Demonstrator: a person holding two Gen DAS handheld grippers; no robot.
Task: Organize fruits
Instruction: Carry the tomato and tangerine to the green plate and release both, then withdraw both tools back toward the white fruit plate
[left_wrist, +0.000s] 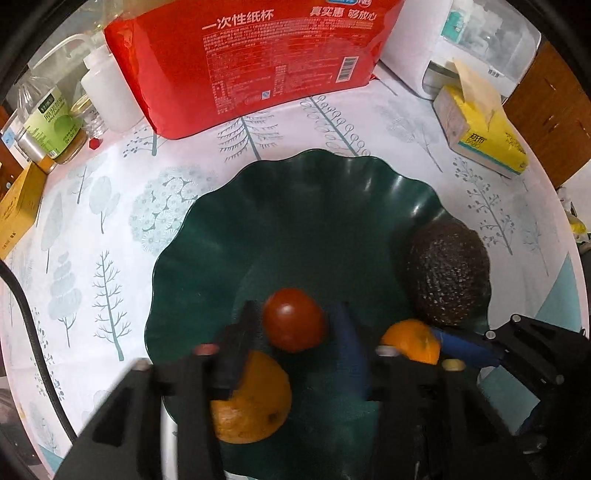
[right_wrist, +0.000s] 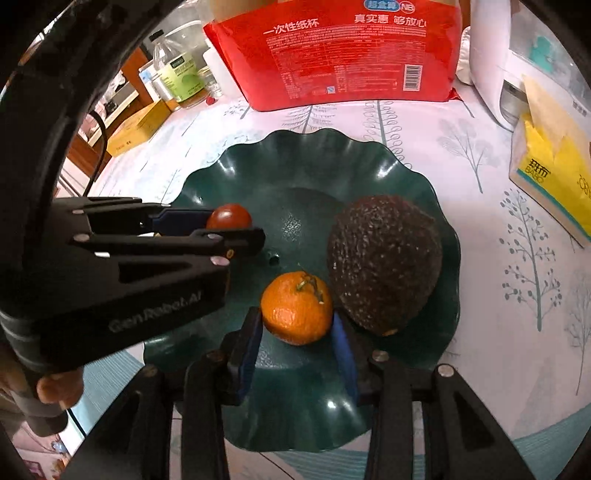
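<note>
Left gripper (left_wrist: 295, 325): fingers apart, flanking the tomato (left_wrist: 293, 319); no pad pressure visible.
Right gripper (right_wrist: 297, 332): fingers apart around the mandarin (right_wrist: 297, 307), not clamped.
Location: both fruits rest in the green dish (right_wrist: 295, 158) beside the avocado (right_wrist: 384, 262).
Key relation: each fruit lies directly ahead, between its gripper's fingers.

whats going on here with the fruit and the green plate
A person with a gripper in each hand is putting fruit onto a wavy green plate. The left gripper has a small tomato between open jaws. The right gripper brackets a mandarin, pads not visibly pressing. An avocado lies beside the mandarin, and another orange fruit sits partly under the left gripper.
</note>
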